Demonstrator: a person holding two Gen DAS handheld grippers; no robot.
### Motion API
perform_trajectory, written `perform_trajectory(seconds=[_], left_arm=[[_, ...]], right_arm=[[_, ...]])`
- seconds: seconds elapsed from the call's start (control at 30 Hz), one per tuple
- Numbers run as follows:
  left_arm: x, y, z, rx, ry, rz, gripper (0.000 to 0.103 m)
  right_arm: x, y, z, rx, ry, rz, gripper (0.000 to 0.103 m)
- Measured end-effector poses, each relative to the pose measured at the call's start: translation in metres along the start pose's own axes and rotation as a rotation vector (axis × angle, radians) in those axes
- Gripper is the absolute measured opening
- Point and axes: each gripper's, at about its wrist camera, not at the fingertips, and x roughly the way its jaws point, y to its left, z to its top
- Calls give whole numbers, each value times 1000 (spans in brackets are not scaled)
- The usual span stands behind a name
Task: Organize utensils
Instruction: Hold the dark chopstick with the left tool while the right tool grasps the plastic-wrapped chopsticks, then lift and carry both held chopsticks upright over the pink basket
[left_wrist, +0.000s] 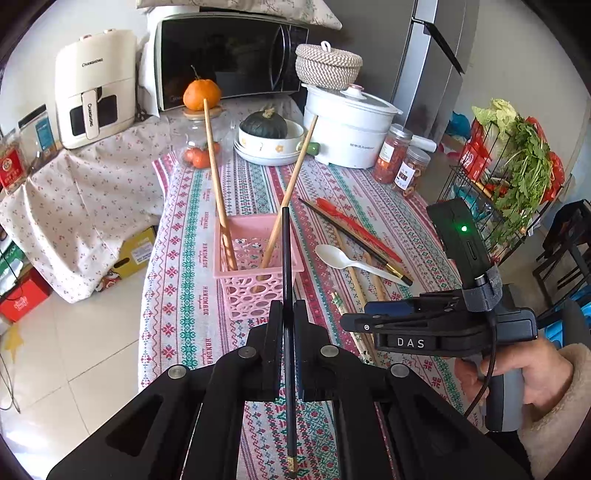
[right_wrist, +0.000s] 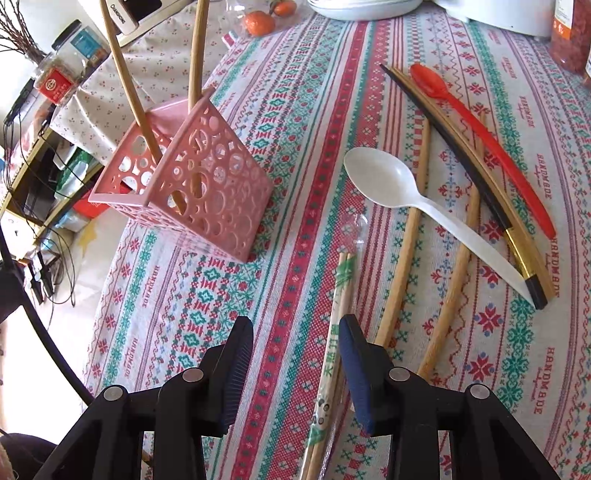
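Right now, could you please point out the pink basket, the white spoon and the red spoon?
pink basket (right_wrist: 218, 192): right wrist view, perforated side wall.
white spoon (right_wrist: 380, 173): right wrist view, bowl.
red spoon (right_wrist: 509, 162): right wrist view, handle.

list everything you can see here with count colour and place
basket: 1, pink, on the striped tablecloth
wooden chopsticks: 2, tan, standing in the basket
black chopstick: 1, black, in the left gripper
loose chopsticks: several, tan and black, on the cloth
wrapped chopsticks: 1 pack, by the right gripper
spoons: 1 white, 1 red, on the cloth
microwave: 1, black, rear
air fryer: 1, cream, rear left
cooker: 1, white, rear right
left gripper: shut
right gripper: open, empty
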Motion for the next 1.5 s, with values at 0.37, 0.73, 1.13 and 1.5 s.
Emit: perform_trajectory(seconds=[0.37, 0.73, 1.13, 1.5], left_arm=[[-4, 16, 3, -22, -7, -13, 5], [-18, 15, 5, -40, -57, -9, 5], [-96, 3, 20, -37, -326, -66, 5], [-129, 11, 34, -61, -617, 14, 5]], right_arm=[[37, 11, 13, -81, 52, -218, 40], [-15, 27, -3, -115, -156, -161, 10], [-128, 45, -20, -123, -599, -56, 5], [-167, 57, -7, -90, -841, -61, 5]])
